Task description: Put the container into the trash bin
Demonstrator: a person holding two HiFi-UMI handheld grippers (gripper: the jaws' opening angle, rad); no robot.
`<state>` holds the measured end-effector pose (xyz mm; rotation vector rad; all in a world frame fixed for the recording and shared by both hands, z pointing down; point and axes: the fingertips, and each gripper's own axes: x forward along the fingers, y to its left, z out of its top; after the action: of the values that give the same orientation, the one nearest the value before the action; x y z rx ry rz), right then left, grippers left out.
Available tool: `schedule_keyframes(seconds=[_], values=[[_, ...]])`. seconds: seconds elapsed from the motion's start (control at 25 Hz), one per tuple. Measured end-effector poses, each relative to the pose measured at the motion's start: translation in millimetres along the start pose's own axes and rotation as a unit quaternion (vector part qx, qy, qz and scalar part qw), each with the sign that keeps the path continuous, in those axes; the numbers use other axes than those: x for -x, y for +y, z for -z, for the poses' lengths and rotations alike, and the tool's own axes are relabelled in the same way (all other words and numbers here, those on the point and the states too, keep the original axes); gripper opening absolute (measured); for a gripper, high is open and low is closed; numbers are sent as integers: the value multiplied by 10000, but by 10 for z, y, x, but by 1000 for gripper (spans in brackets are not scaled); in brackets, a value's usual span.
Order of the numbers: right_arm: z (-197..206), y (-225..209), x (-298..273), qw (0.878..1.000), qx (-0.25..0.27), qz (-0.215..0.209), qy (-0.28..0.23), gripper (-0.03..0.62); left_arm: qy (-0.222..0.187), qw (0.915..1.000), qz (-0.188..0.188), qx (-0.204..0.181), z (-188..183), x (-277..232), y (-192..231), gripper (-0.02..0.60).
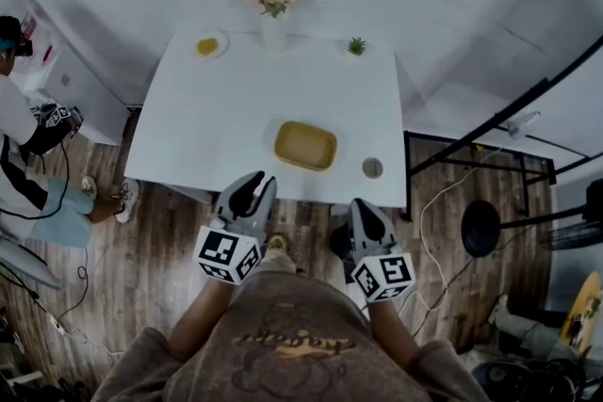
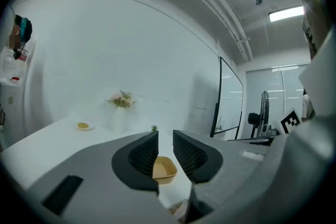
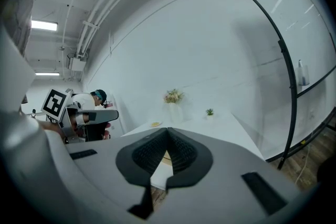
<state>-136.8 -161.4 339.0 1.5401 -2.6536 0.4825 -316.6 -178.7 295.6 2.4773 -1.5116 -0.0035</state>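
One white table (image 1: 188, 127) carried the yellow container (image 1: 305, 145) near its front edge, long axis along that edge. I had the left gripper (image 1: 256, 184), jaws narrowly parted and empty, aimed straight at it. The right gripper (image 1: 364, 207), jaws together, pointed just right of it.

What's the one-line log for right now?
left gripper: open, empty | right gripper: shut, empty | container: on table, untouched

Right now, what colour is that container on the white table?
Mustard yellow. The container is a shallow rectangular tray, and the head view shows it best.
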Motion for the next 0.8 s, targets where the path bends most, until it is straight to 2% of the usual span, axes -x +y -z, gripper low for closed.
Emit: schedule_keyframes(seconds=[0.16, 0.36, 0.52, 0.8], values=[[-1, 14, -47, 10000, 3, -31, -2, -8, 71, 9999, 40, 65, 27, -58, 38, 115], [-10, -16, -95, 10000, 11, -25, -10, -8, 210, 9994, 100, 262, 96, -185, 130, 207], [-1, -23, -119, 10000, 16, -41, 16, -8, 332, 9987, 141, 361, 159, -314, 225, 232], [8, -65, -162, 10000, -15, -22, 45, -8, 512, 9981, 92, 315, 277, -604, 414, 235]])
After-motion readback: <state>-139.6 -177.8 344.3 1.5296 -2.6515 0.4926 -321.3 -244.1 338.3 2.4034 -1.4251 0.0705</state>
